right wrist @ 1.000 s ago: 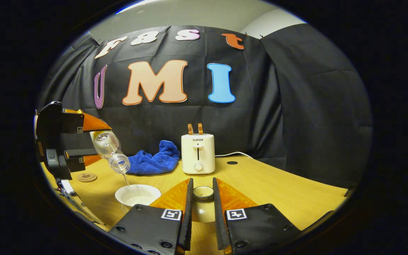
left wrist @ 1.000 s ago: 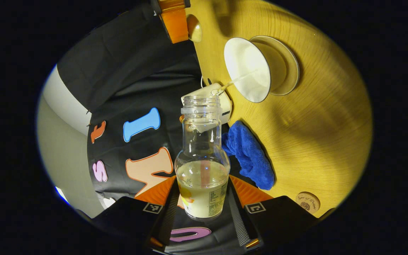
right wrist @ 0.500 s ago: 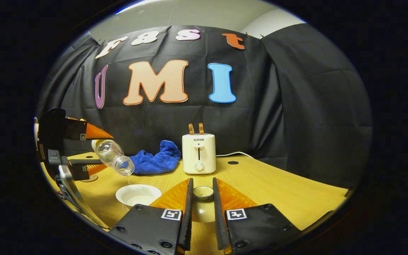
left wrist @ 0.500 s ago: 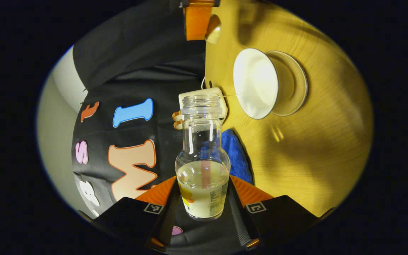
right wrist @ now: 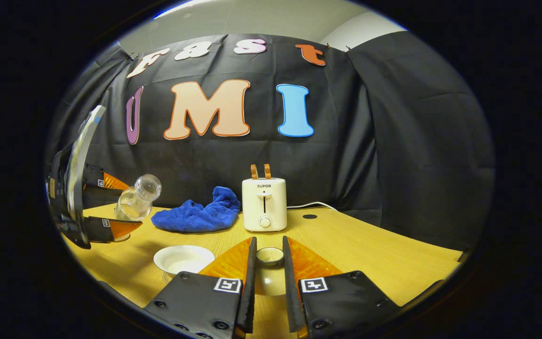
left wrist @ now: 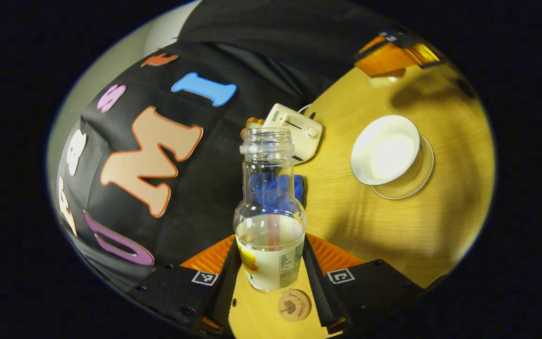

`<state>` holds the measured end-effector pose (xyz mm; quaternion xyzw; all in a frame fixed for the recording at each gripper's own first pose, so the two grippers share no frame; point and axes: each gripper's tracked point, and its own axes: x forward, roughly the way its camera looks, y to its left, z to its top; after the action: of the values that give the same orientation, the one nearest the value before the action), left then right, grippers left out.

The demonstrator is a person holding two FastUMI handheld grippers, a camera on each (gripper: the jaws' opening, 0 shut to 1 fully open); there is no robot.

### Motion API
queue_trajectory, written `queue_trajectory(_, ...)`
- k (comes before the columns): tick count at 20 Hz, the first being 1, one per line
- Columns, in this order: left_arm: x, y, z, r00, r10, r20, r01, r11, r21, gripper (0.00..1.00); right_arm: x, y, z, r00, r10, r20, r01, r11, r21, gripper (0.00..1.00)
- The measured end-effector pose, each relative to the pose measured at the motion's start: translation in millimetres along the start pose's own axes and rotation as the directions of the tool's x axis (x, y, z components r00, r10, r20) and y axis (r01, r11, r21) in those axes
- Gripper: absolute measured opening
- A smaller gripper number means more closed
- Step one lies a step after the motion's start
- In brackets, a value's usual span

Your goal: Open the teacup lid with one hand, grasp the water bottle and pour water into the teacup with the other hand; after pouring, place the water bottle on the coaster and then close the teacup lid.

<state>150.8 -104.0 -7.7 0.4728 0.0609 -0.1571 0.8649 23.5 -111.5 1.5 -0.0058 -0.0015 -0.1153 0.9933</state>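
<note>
My left gripper [left wrist: 269, 245] is shut on a clear water bottle [left wrist: 269, 221], open at the top and about a third full. The bottle is tilted, neck pointing up and toward the wall. In the right gripper view the bottle [right wrist: 135, 200] and left gripper [right wrist: 119, 205] hang at the far left, above the table. A round wooden coaster [left wrist: 294, 305] lies just under the bottle's base. The white teacup [left wrist: 386, 150] sits uncovered on a glass saucer, with water inside. My right gripper [right wrist: 268, 242] is shut on the knob of the teacup lid [right wrist: 270, 256], held to the right of the teacup [right wrist: 184, 259].
A white toaster [right wrist: 264, 205] stands at the back of the wooden table [right wrist: 370, 254], its cord running right. A blue cloth [right wrist: 195, 216] lies crumpled to its left, behind the teacup. The far right gripper [left wrist: 388, 56] shows beyond the cup in the left gripper view.
The bottle has tipped back from pouring, the stream into the teacup has stopped, and my left gripper has swung away from the cup to over the coaster. The right gripper holds still.
</note>
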Motion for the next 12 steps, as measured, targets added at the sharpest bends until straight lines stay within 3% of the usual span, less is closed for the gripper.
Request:
queue_trajectory(4,-12,17,-19,1.000,0.001,-0.013,-0.004,0.967,-0.253,0.65,0,0,0,1.000,0.000,0.001,0.000,1.000,0.000,0.31)
queue_trajectory(8,-18,37,-36,1.000,0.018,-0.009,-0.020,0.855,-0.519,0.69,-1,1,0,1.000,0.000,0.001,0.000,1.000,0.000,0.31)
queue_trajectory(12,-8,45,-49,0.997,0.077,0.007,-0.051,0.729,-0.682,0.68,0,1,1,1.000,0.000,0.002,0.000,1.000,-0.001,0.31)
